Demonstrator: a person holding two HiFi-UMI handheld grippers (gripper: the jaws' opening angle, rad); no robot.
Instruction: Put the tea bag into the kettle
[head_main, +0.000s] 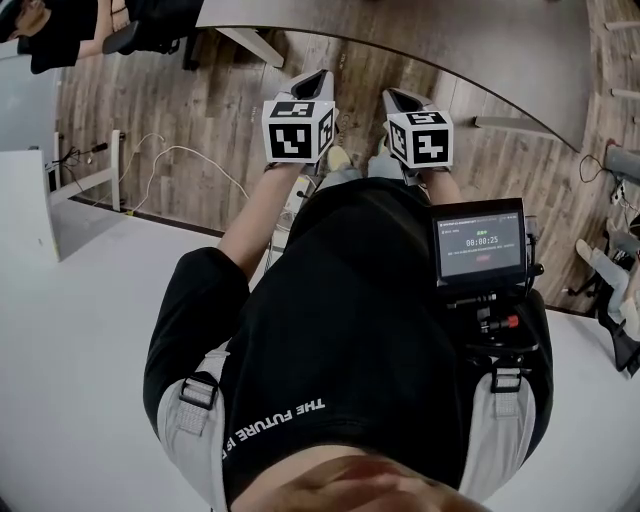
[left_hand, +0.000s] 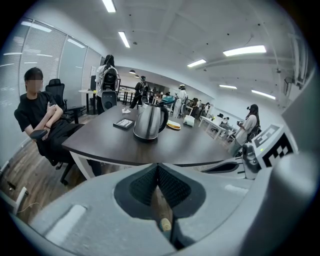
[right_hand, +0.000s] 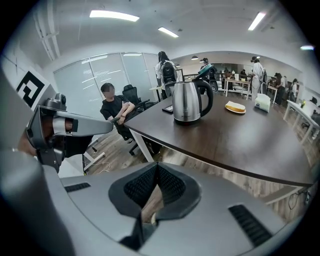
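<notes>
Kettle stands on the table in both gripper views only.

**Q:** Anything you can actually read in these?

**A:** Two things, really. The black shirt, back behind both tools, has white print that says "THE FUTURE". Then there's what looks like an I, and after that it's cut off. The screen sitting just behind the right gripper shows "00:00:25". The smaller lines around that number are too tiny to read.

**Q:** What about the cubes?

**A:** The left cube on the left gripper and the right cube only carry black-and-white square markers, no letters or digits. The gripper views show the same markers and nothing else legible.
</notes>
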